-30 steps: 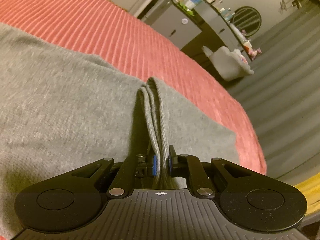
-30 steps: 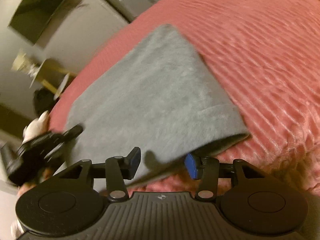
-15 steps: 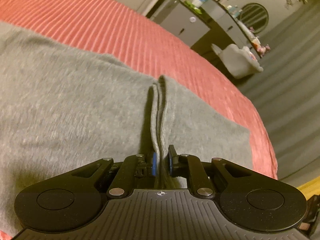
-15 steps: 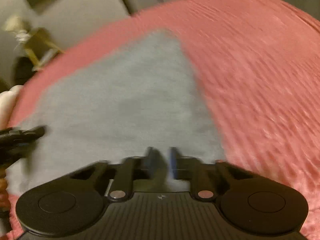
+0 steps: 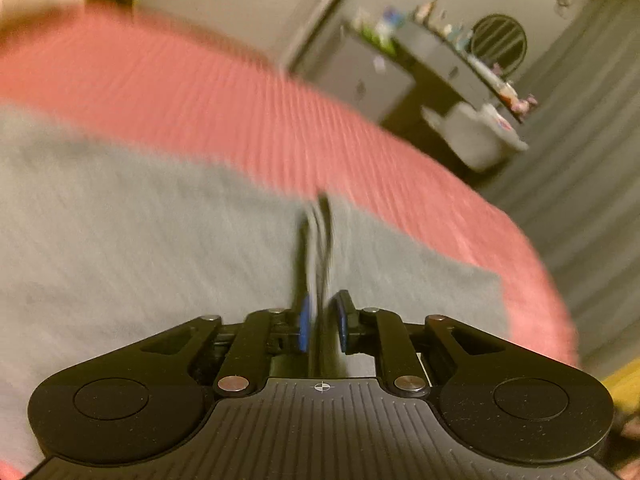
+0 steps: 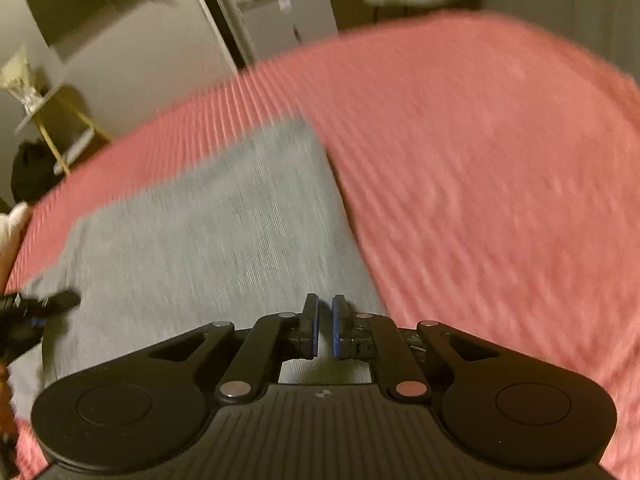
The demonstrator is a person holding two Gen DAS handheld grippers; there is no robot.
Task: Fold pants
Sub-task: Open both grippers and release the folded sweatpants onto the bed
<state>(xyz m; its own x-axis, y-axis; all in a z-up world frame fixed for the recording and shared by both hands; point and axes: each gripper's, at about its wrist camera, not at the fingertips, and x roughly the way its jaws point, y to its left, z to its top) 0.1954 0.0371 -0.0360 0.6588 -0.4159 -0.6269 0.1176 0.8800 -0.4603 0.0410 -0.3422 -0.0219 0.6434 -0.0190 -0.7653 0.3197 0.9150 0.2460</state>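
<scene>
In the left wrist view, nearest the camera, the left gripper point(image 5: 322, 320) is seen pinching a thin upright fold of the grey pants point(image 5: 140, 240) between its blue pads, its jaws having just been eased slightly apart with the fold between them. That raised ridge is shown only in this view; it runs straight away from the fingers to the far edge of the cloth. In the right wrist view the right gripper point(image 6: 324, 328) is held over the near right corner of the pants point(image 6: 200, 240), its jaws almost together and just opened by a sliver; whether cloth is caught between them cannot be told through the blur. Only here is the whole spread panel seen: its right edge runs away from the claw to a far corner, and its near edge leads left to the left gripper point(image 6: 36, 308) at the frame's side. In the left view the cloth is seen running off to the left, so its longer run appears to lie across that view. Beneath and beyond it the ribbed pink bedspread point(image 5: 200, 92) is spread, and behind that a grey cabinet point(image 5: 360, 80) is seen.
</scene>
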